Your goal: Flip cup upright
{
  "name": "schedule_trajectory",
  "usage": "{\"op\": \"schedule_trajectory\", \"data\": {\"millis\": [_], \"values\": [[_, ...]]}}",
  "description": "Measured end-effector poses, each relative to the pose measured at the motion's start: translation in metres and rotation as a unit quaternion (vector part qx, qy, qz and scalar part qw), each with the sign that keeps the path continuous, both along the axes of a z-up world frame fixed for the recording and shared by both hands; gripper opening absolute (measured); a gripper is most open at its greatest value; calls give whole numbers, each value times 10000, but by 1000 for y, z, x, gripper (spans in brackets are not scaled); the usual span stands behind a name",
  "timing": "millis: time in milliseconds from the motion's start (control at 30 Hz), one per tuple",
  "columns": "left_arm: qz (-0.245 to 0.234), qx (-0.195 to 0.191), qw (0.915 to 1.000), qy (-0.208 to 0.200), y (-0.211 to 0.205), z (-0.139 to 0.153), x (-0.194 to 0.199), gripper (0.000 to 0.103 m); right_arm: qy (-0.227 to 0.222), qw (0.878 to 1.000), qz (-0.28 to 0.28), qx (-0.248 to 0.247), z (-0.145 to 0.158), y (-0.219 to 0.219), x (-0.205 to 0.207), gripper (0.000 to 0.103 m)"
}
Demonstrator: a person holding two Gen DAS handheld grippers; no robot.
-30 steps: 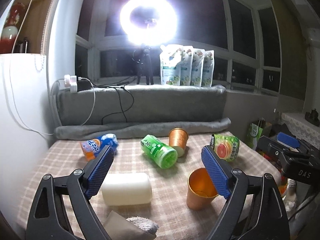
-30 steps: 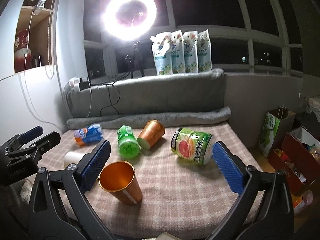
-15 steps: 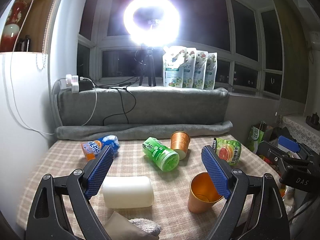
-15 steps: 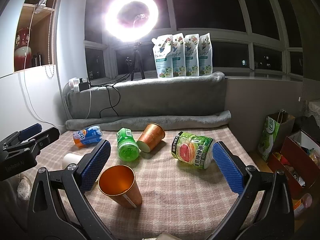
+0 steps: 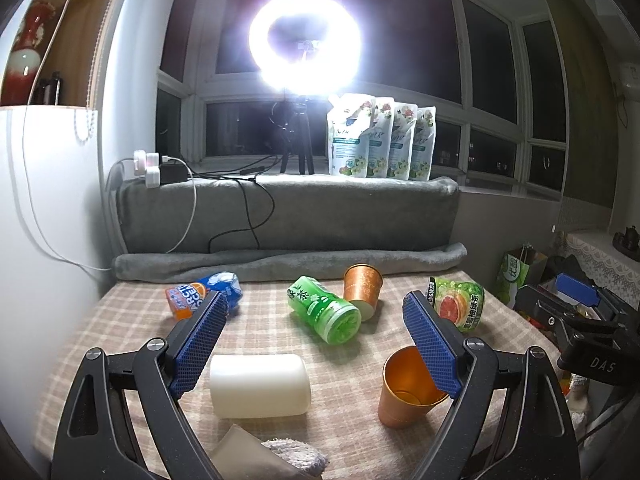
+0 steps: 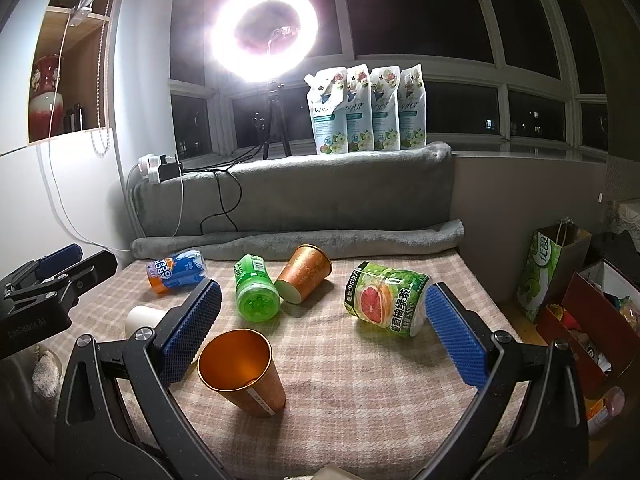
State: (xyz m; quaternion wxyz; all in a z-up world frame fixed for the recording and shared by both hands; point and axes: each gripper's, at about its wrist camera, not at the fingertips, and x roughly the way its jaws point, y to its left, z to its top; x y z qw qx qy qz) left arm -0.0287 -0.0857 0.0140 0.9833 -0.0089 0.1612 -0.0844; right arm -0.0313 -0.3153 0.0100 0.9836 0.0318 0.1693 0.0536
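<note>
An orange metal cup [image 6: 242,372] stands upright, mouth up, on the checked cloth near the front; it also shows in the left wrist view [image 5: 404,392], partly behind my left gripper's right pad. A second orange cup [image 6: 304,274] lies on its side farther back, also in the left wrist view [image 5: 362,290]. My left gripper [image 5: 314,348] is open and empty above the cloth. My right gripper [image 6: 322,334] is open and empty, its left pad close beside the upright cup.
A green bottle [image 6: 256,294], a grapefruit-label bottle [image 6: 386,300], a blue-orange bottle [image 6: 176,274] and a white bottle [image 5: 260,384] lie on the cloth. A grey blanket roll [image 6: 296,240] lines the back. Bags and boxes [image 6: 560,272] stand at the right.
Both grippers have pulled back and up a little from the upright cup; the cup stays standing. Jaws stay open.
</note>
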Motion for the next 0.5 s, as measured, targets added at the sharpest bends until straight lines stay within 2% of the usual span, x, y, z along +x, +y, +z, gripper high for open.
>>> {"op": "schedule_trajectory", "data": {"millis": [500], "values": [[11, 13, 10000, -12, 1, 0, -1, 90, 7, 10000, 3, 2, 0, 0, 1, 103]]}}
